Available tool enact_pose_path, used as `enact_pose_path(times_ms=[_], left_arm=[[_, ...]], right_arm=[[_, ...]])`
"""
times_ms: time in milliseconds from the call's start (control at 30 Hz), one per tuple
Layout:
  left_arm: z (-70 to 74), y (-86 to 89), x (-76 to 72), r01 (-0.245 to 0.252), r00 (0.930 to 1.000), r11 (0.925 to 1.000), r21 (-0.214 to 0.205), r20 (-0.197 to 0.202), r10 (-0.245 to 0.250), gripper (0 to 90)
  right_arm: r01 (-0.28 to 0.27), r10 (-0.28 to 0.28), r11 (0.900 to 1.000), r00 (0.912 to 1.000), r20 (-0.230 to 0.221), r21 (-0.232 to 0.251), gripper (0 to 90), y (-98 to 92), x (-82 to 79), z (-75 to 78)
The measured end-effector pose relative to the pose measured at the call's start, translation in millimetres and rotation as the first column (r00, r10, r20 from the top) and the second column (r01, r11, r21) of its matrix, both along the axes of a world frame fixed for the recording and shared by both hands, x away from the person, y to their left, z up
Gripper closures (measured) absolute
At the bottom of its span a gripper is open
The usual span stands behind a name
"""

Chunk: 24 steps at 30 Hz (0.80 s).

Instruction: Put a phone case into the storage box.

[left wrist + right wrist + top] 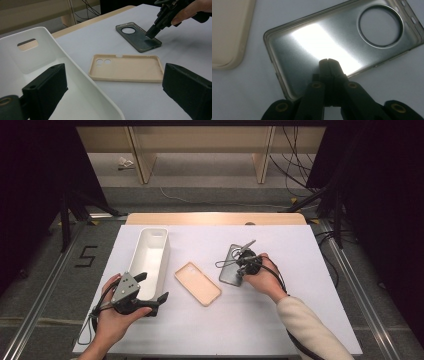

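Right hand-held gripper pressed together, tips over the grey case, apparently touching. Left hand-held gripper spread, empty. Risk: closed tips slide the case across the surface instead of gripping.

A smoky grey, see-through phone case lies under the closed black jaws of the right gripper, a bright white glare streaking across its inside just ahead of their tips. To the left of those jaws sits a plain beige phone case, matt and unpatterned. Between the wide-set black jaws of the left gripper, a glossy white bin shows at the left jaw. All rest on a pale white table with a light wooden edge at its far side.
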<state>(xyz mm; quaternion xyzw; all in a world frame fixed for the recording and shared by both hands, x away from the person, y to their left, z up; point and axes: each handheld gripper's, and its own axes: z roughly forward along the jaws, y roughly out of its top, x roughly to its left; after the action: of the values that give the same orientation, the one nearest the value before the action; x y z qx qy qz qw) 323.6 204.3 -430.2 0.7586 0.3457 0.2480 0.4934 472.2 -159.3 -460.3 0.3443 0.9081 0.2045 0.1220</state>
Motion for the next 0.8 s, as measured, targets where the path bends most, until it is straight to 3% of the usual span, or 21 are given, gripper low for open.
enact_pose_path(times_ms=[333,633,800], left_arm=[[0.0,0.0,-0.1,-0.002,1.0000,1.0000,-0.001,0.000,0.002,5.1],[0.1,0.0,-0.2,-0.002,1.0000,1.0000,0.000,0.001,0.002,5.1],[0.1,0.2,-0.1,0.000,1.0000,1.0000,0.000,0.001,0.000,5.1]], right_arm=[[0.027,-0.027,0.9996,0.9996,-0.007,-0.009,90.0,-15.3,1.3,2.9],[0.014,-0.014,0.9997,0.9996,-0.025,-0.022,90.0,-10.7,-1.4,-0.2],[0.005,-0.005,1.0000,0.9999,-0.013,-0.001,86.1,-10.5,-2.2,6.1]])
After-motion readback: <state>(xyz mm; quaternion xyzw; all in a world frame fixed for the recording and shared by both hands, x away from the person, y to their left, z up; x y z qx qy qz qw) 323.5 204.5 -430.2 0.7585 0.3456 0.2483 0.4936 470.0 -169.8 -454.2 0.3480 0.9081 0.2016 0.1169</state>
